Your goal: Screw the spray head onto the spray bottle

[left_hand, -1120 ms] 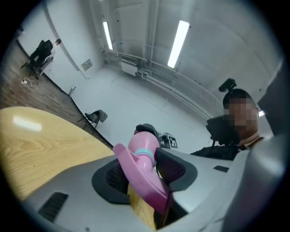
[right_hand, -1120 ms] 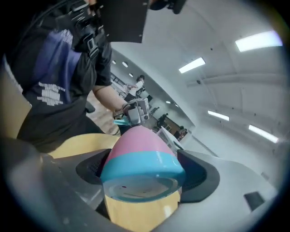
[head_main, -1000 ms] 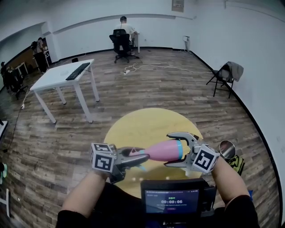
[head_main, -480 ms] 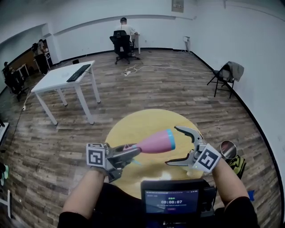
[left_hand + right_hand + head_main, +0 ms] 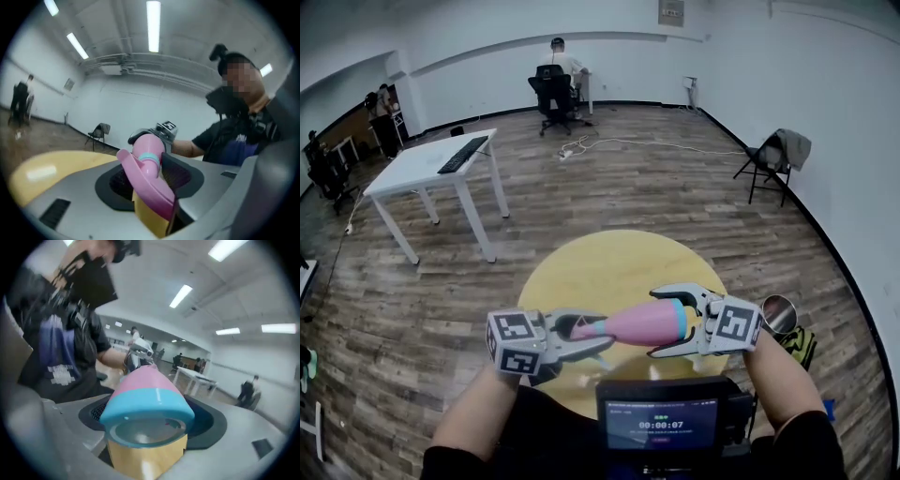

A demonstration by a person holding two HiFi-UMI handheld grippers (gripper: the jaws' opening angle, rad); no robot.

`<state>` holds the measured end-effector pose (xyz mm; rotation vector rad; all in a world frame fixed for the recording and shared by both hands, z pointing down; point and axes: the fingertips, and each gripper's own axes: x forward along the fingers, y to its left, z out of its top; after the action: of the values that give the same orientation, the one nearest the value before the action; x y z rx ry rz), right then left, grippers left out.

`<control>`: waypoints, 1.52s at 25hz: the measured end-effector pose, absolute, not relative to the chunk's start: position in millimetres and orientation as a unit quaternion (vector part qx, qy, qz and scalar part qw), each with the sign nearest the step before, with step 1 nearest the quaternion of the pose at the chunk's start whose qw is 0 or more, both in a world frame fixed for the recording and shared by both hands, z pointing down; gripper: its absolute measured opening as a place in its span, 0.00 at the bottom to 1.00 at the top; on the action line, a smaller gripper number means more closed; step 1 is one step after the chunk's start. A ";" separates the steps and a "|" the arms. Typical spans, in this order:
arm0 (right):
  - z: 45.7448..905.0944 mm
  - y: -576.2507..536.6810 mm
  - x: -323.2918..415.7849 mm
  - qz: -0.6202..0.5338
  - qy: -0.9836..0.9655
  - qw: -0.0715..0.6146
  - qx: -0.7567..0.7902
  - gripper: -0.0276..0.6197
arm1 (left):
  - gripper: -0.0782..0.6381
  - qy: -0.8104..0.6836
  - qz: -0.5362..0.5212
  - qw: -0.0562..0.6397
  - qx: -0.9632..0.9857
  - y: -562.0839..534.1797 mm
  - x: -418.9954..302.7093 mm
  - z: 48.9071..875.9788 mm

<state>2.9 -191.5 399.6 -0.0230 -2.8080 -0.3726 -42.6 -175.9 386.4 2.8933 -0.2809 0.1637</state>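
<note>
A pink spray bottle (image 5: 639,323) with a blue base lies level in the air above the round yellow table (image 5: 600,262). My left gripper (image 5: 600,334) is shut on its pink spray head (image 5: 149,185), whose trigger lies between the jaws. My right gripper (image 5: 657,322) has just been closing and is shut on the blue base (image 5: 147,420), which fills the space between its jaws. In the left gripper view the bottle (image 5: 148,143) points away toward the right gripper's marker cube (image 5: 165,127). The joint between head and bottle neck is hidden by the left jaws.
A small screen (image 5: 661,422) sits at the bottom edge below the grippers. A shiny metal cup (image 5: 778,314) stands right of the table. Farther off are a white desk (image 5: 431,159), a seated person (image 5: 555,66) and a folding chair (image 5: 773,155).
Half a second ago the right gripper stood open and clear of the bottle, which tilted up from the left gripper. Now the bottle lies level and the right jaws are closed on its blue end.
</note>
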 end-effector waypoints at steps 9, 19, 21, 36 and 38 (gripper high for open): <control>388.5 -222.8 17.3 -0.218 -0.956 0.163 0.109 0.88 | 0.36 -0.098 -0.061 0.273 0.955 -202.5 -71.2 375.9; 394.6 -187.7 -4.3 -0.325 -0.928 0.180 0.040 0.81 | 0.37 -0.034 -0.042 0.314 0.948 -180.9 -46.2 379.3; 387.1 -184.6 -2.1 -0.195 -0.971 0.141 0.008 0.81 | 0.37 -0.059 -0.007 0.224 0.973 -175.4 -42.7 374.7; 379.8 -205.0 5.7 -0.356 -0.912 0.170 0.114 0.96 | 0.35 -0.076 -0.101 0.380 0.916 -208.5 -76.0 388.9; 385.2 -204.7 -1.0 -0.374 -0.904 0.183 0.101 0.96 | 0.35 -0.048 -0.094 0.389 0.915 -200.9 -68.1 387.1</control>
<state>-1.0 -204.7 385.2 0.2840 -2.5501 -1.0554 -68.1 -200.9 387.1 2.3269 -0.1220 -0.2391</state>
